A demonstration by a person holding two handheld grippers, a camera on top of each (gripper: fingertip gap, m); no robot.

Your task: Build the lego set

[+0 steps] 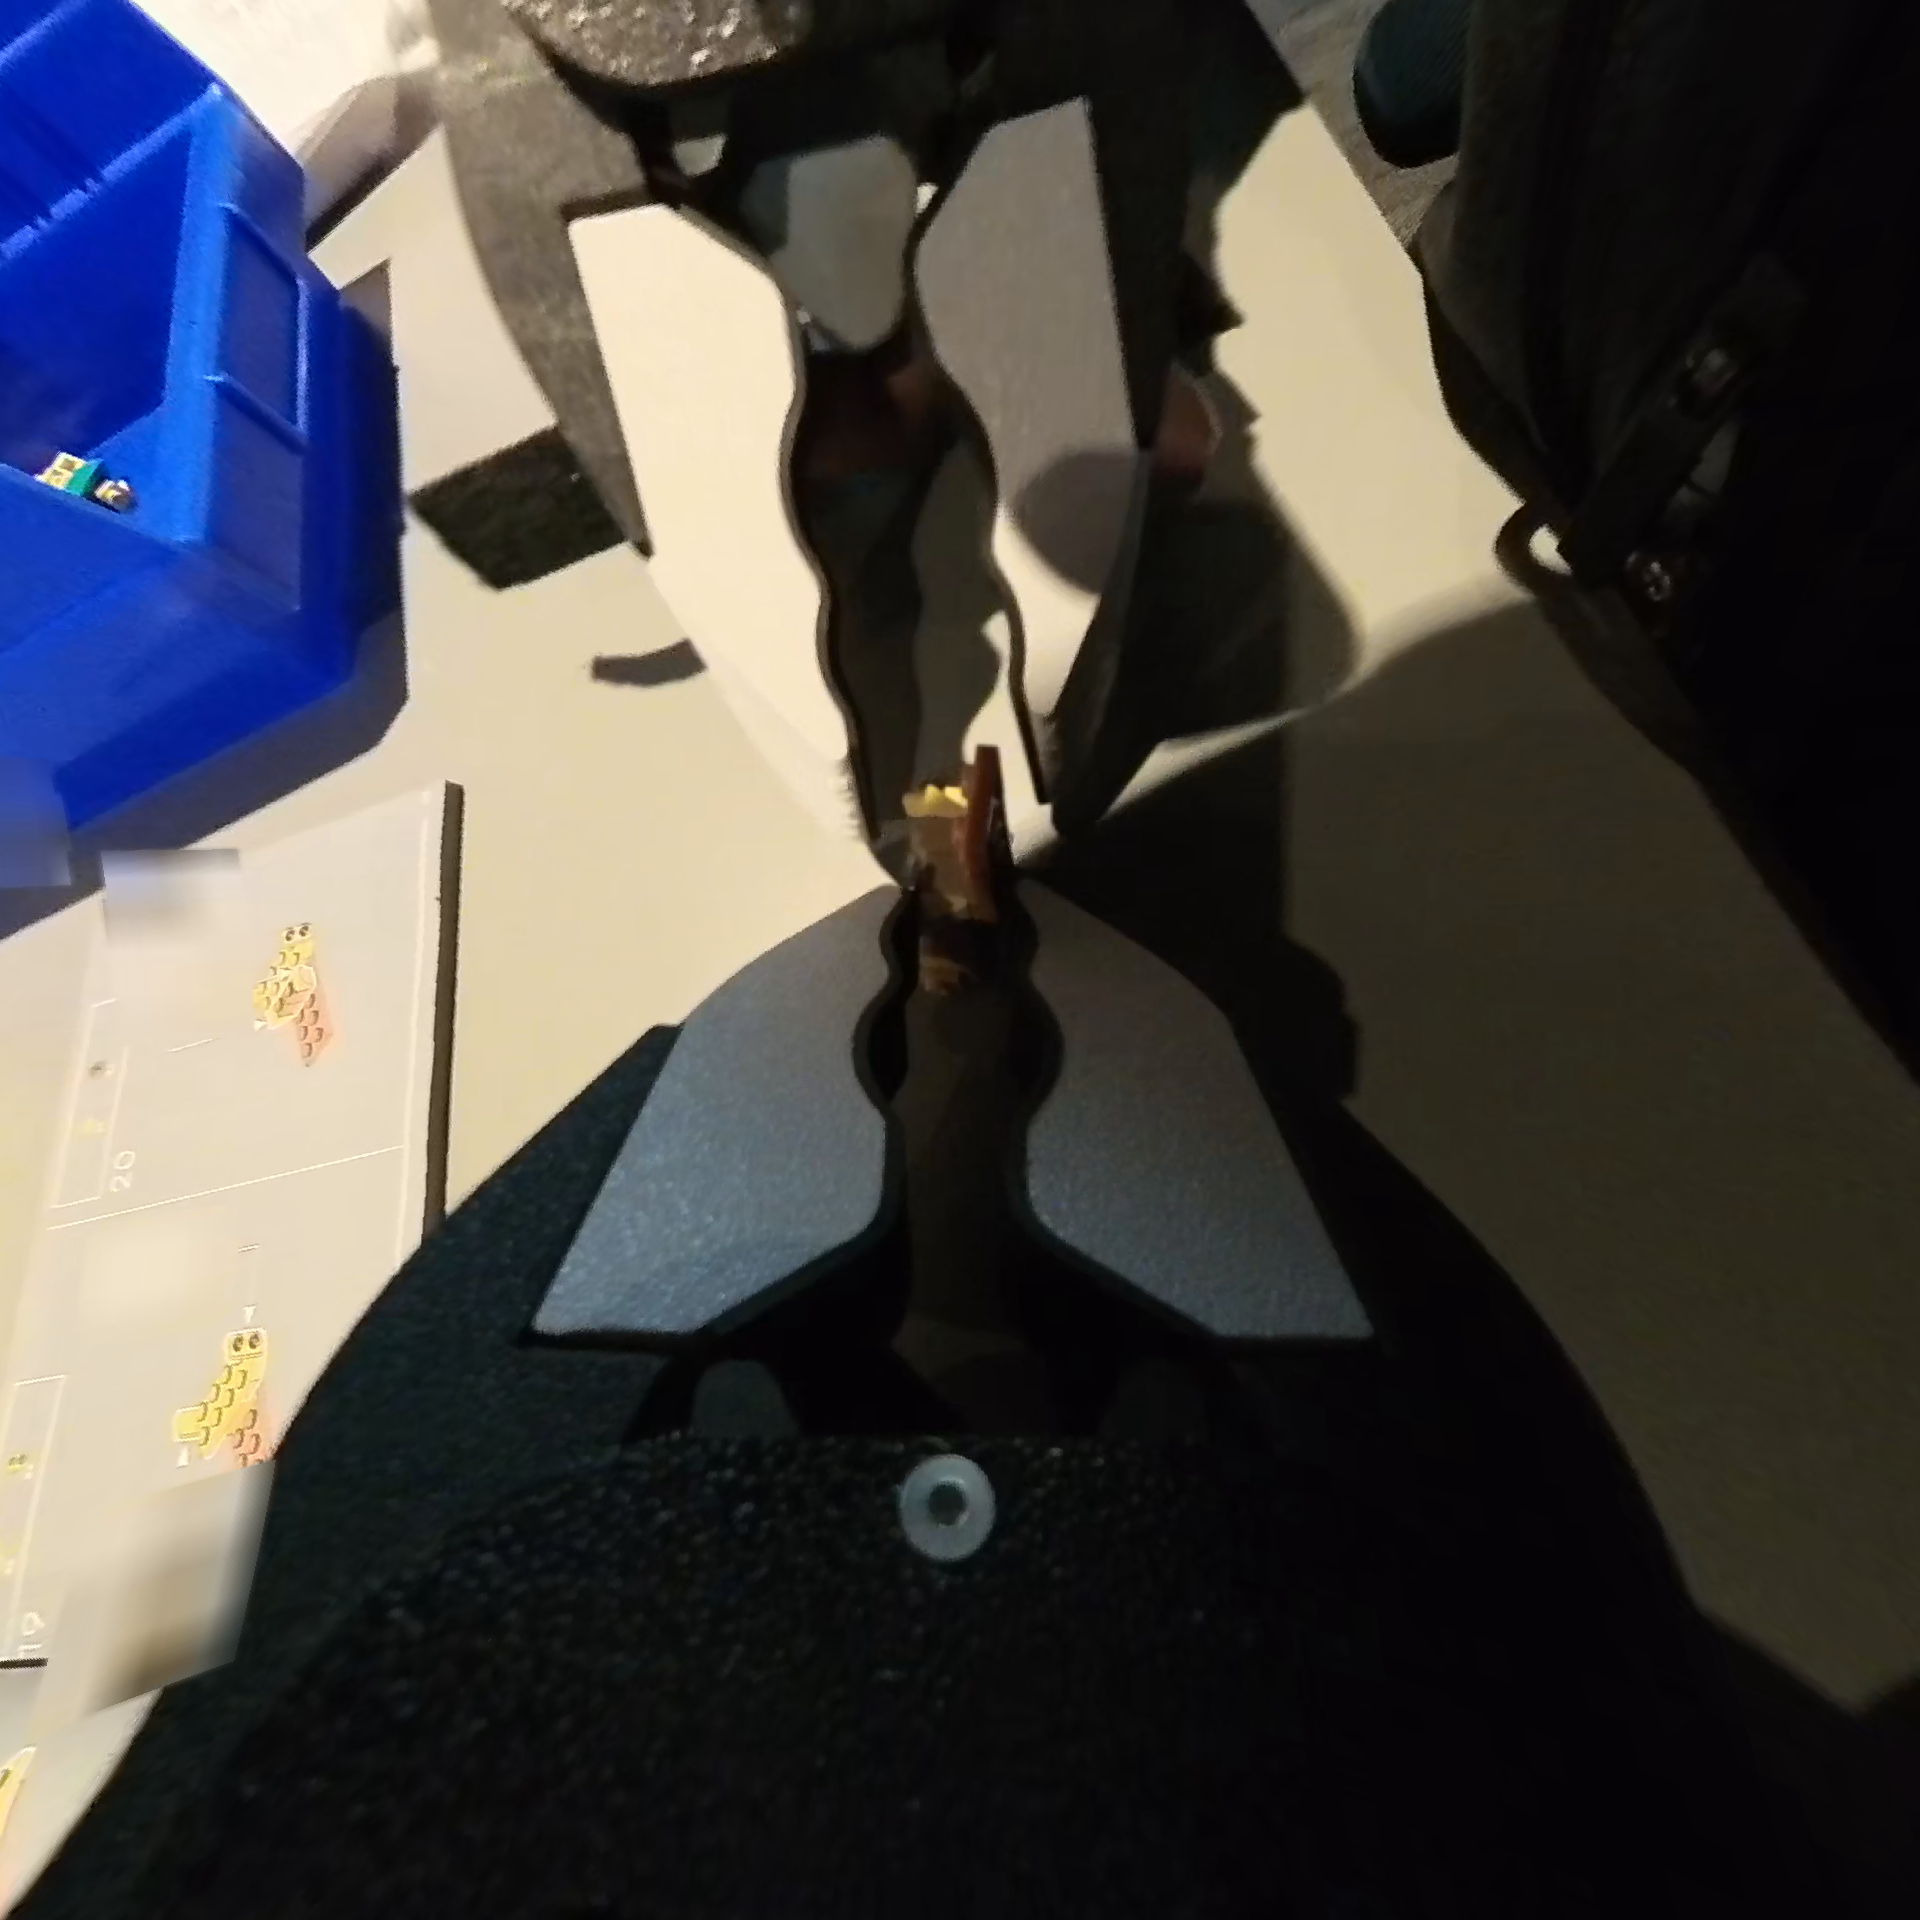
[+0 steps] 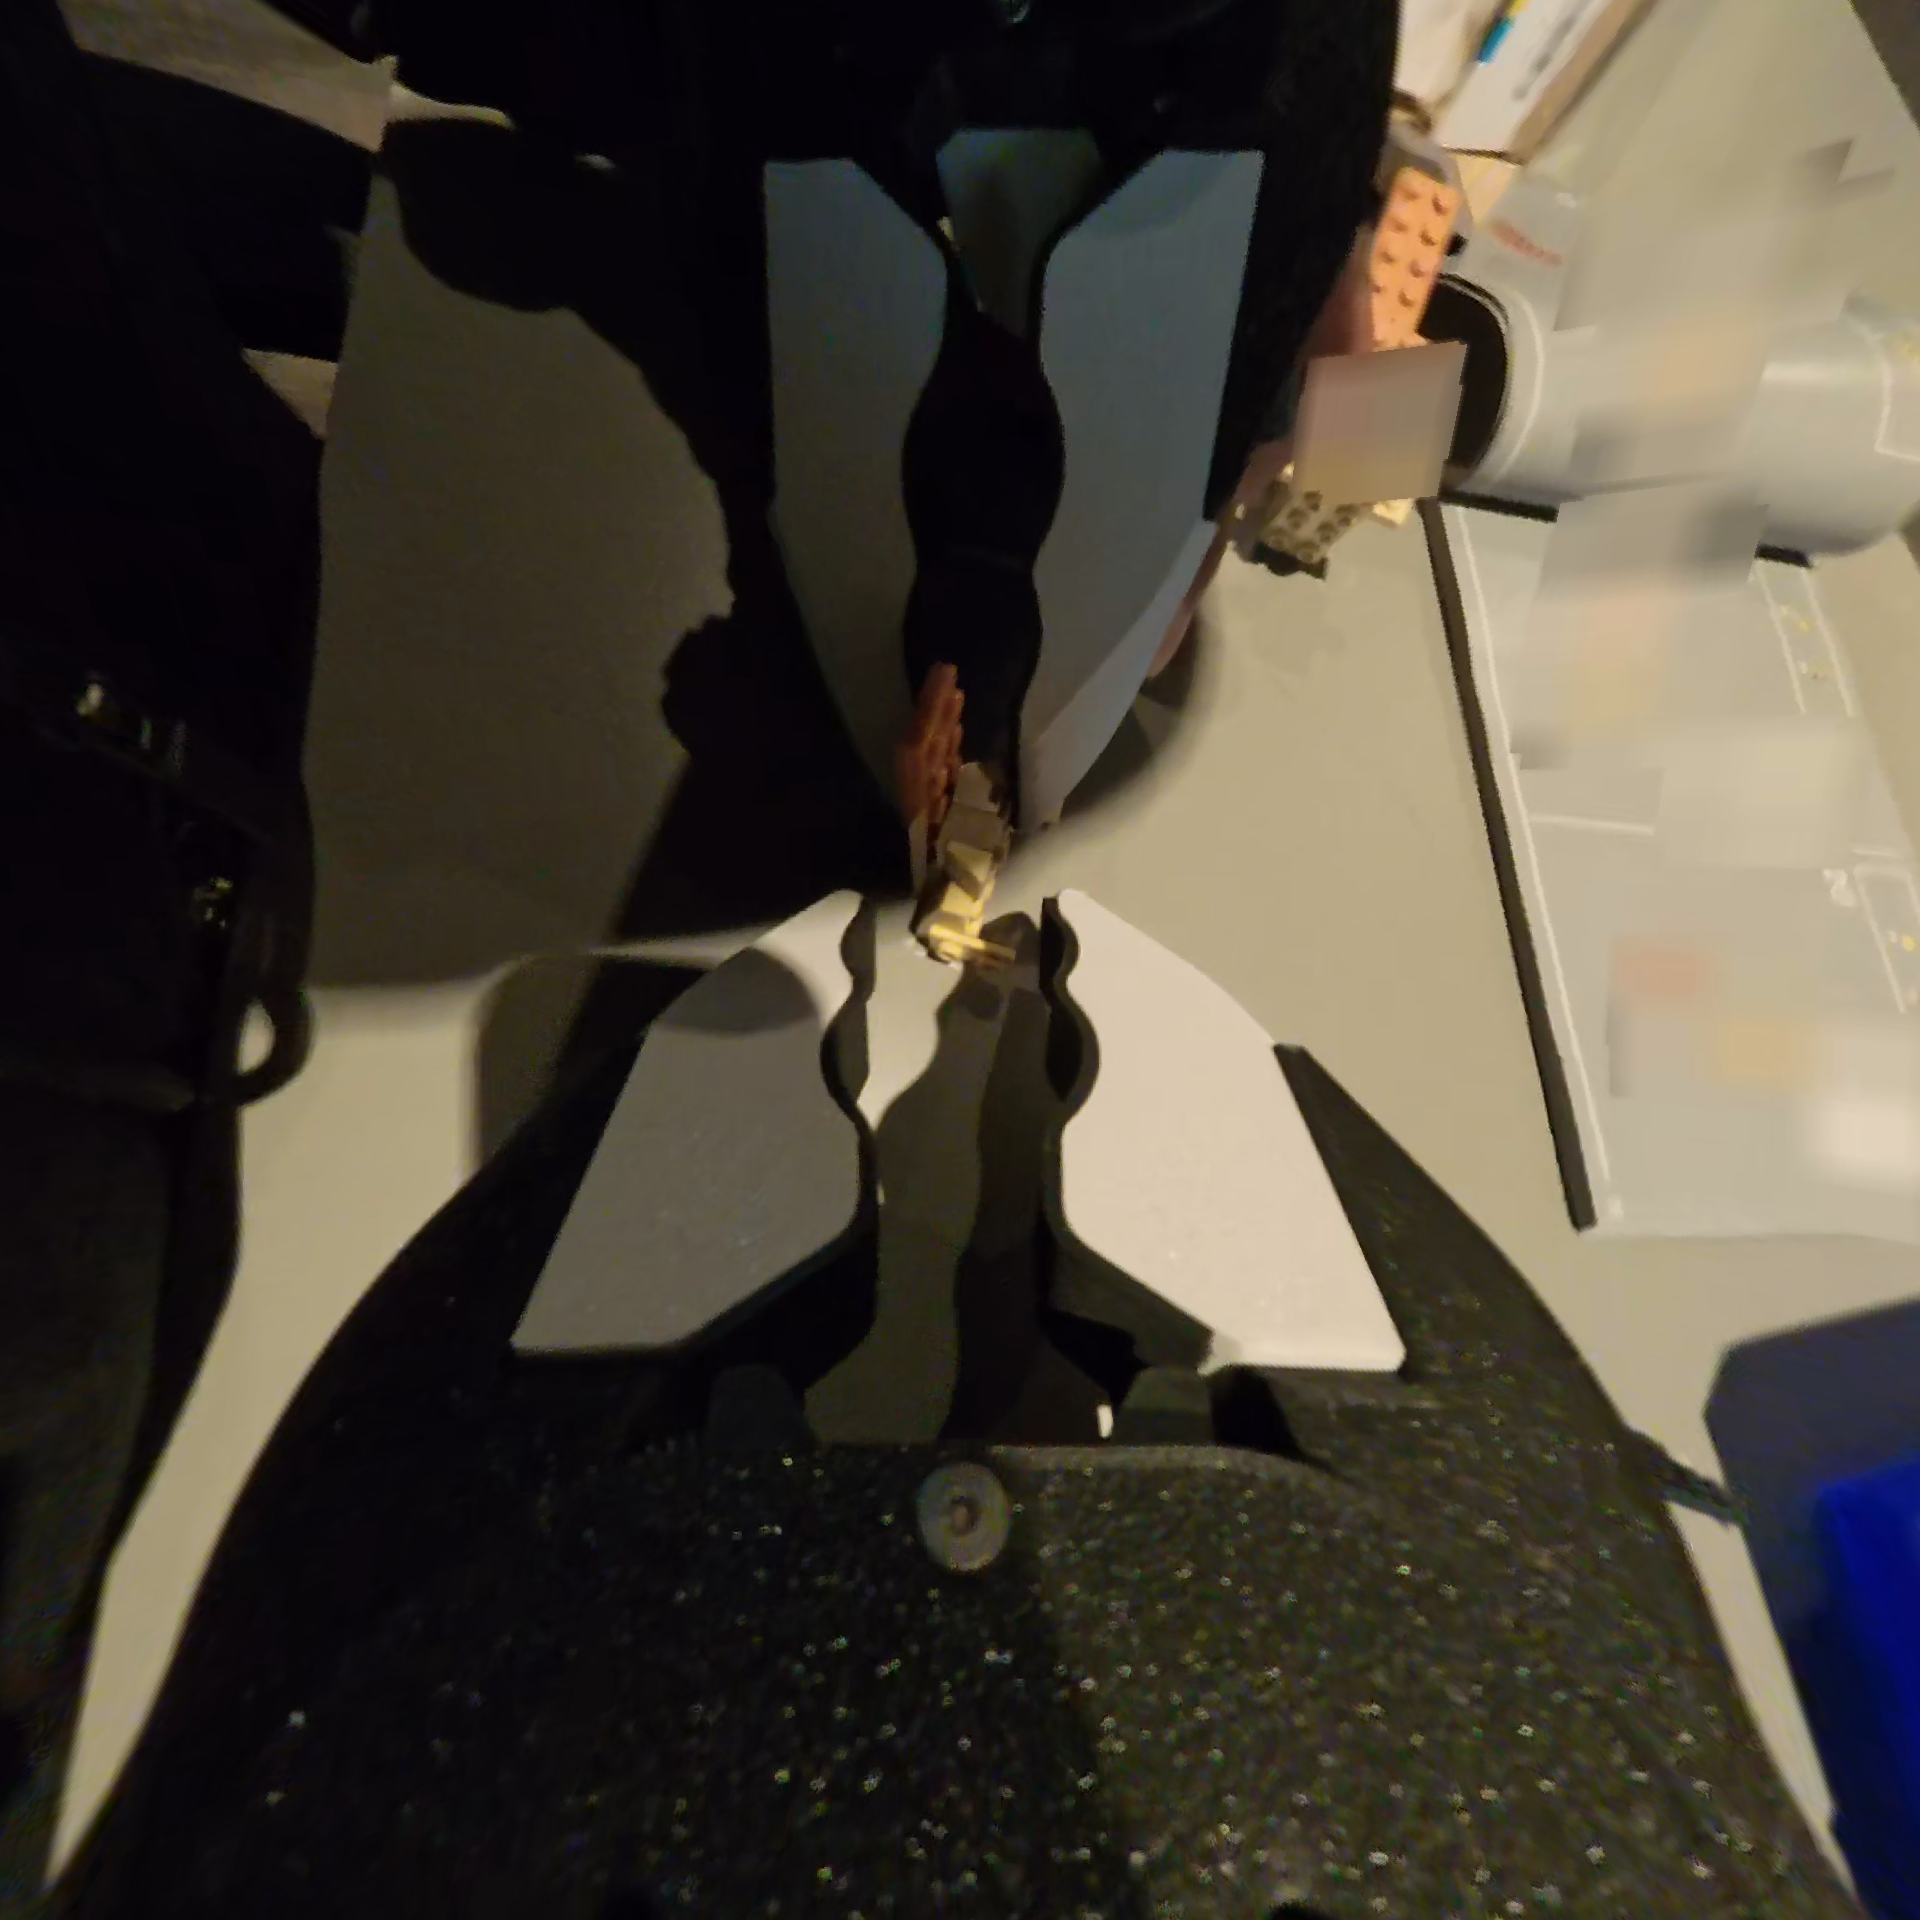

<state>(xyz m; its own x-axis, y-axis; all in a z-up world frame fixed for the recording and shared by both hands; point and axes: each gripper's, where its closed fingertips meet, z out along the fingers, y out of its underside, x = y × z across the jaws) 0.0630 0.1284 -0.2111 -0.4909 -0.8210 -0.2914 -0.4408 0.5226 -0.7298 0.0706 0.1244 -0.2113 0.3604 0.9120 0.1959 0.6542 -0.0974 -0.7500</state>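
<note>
A small lego model (image 1: 951, 883) of yellow and brown bricks is clamped between the tips of my left gripper (image 1: 961, 920), held above the white table (image 1: 1507, 935). In the right wrist view the model (image 2: 951, 821) shows as a brown plate with tan bricks, sticking out of the left gripper's fingers (image 2: 831, 468). My right gripper (image 2: 961, 925) faces it tip to tip. Its jaws stand a little apart on either side of the model's tan end, and I see no contact with it. The right gripper's fingers (image 1: 686, 416) come in from the top of the left wrist view.
A blue parts bin (image 1: 156, 416) with a few small bricks stands at the far left. The instruction sheet (image 1: 260, 1143) lies beside it and also shows in the right wrist view (image 2: 1714, 935). A person's dark clothing (image 1: 1714, 416) fills the side. My two grippers' fingertips are within a few centimetres of each other.
</note>
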